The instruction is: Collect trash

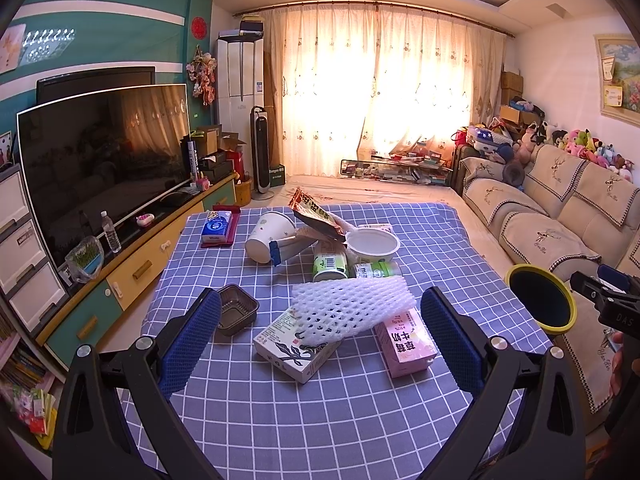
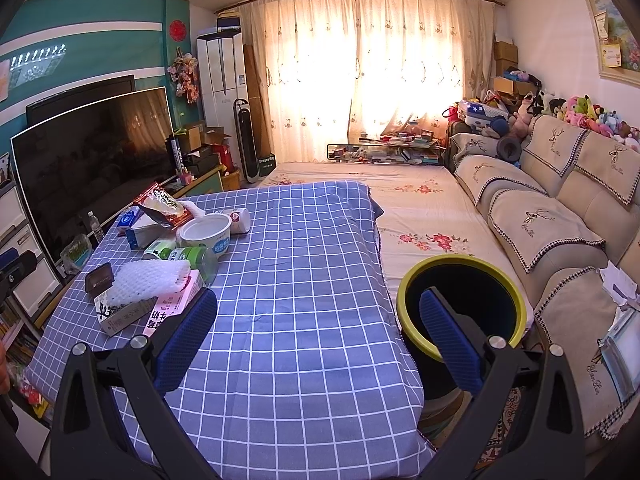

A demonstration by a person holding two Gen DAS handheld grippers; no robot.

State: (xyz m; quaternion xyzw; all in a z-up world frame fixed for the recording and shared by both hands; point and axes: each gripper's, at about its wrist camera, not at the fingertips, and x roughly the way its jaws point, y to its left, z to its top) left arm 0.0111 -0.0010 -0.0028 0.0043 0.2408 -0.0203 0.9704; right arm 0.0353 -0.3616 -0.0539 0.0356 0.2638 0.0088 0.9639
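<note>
Bin [image 1: 541, 299] base behind tablecloth [image 1: 280, 420]

Left tongs [image 1: 320, 332] and right tongs [image 2: 318, 336]: black frames, silver screws, blue mesh-textured pads [image 1: 188, 344].

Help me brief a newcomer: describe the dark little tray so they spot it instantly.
On the blue checked tablecloth, look at the trash pile's near left edge. The dark little tray sits there alone: brown, empty, square, beside the white foam net.

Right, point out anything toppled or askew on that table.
The white paper cup lies on its side, the green bottle is tipped over too, and the foam net is draped crookedly over two cartons. Nothing looks spilled.
</note>
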